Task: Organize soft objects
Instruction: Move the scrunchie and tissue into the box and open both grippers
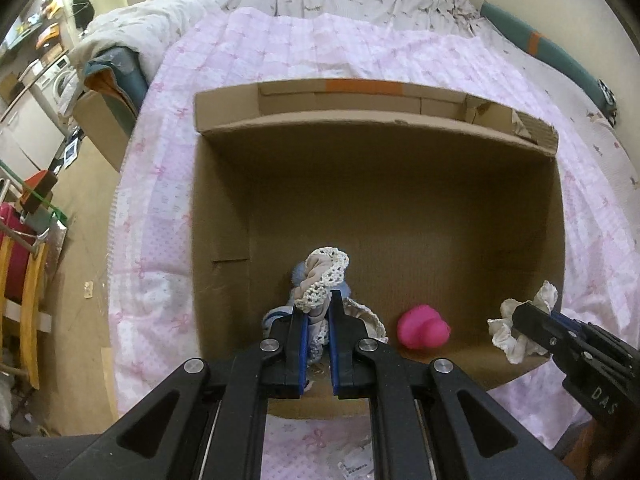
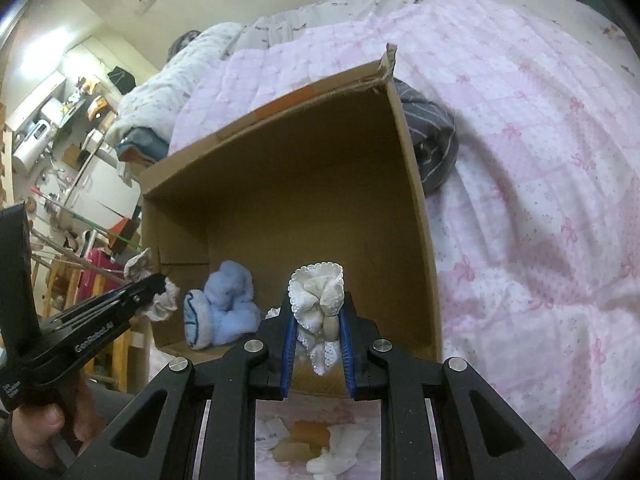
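Observation:
An open cardboard box (image 1: 224,216) lies on a pink quilt; it also shows in the right wrist view (image 2: 416,200). My left gripper (image 1: 317,300) is shut on a beige sock with crochet lace trim (image 1: 324,272), held over the box's near left part. My right gripper (image 2: 318,304) is shut on a white lace-edged sock (image 2: 320,288) over the box's near right edge; it shows in the left wrist view (image 1: 532,314) with the white sock (image 1: 516,332). Inside the box lie a pink soft toy (image 1: 424,326) and a light blue plush item (image 2: 228,304).
The pink quilt (image 1: 360,52) covers the bed around the box. A grey striped cloth (image 2: 432,140) lies beside the box's right wall. Several small socks (image 2: 316,444) lie on the quilt under my right gripper. Furniture and clutter fill the floor at left (image 1: 36,240).

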### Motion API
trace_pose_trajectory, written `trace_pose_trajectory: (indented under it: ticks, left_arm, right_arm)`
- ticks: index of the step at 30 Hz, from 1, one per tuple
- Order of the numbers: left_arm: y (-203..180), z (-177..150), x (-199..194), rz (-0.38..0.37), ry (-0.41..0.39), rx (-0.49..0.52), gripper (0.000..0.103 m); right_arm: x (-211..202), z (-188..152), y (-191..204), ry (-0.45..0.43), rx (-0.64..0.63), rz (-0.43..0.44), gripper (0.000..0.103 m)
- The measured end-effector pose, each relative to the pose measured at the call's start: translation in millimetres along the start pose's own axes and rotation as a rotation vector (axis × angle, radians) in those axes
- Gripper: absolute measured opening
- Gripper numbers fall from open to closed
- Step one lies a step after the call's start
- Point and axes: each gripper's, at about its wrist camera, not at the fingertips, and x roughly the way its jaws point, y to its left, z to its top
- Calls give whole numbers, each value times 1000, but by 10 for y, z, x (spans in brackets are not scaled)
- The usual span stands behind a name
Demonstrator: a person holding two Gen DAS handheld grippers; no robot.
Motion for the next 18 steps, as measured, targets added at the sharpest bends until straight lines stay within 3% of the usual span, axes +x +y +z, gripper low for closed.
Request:
trace_pose_trajectory:
  ticks: [13, 16, 18]
  left_arm:
    - [-60, -20, 188, 36, 23, 11, 9]
    - [-87, -25, 199, 34, 29, 15, 14]
    - [-88, -28, 204, 26, 37, 12, 26]
  right_arm:
    - [92, 18, 0, 28, 10, -16, 21]
    - [104, 20, 1, 32, 14, -15, 21]
    - [103, 20, -6, 31, 14, -14, 21]
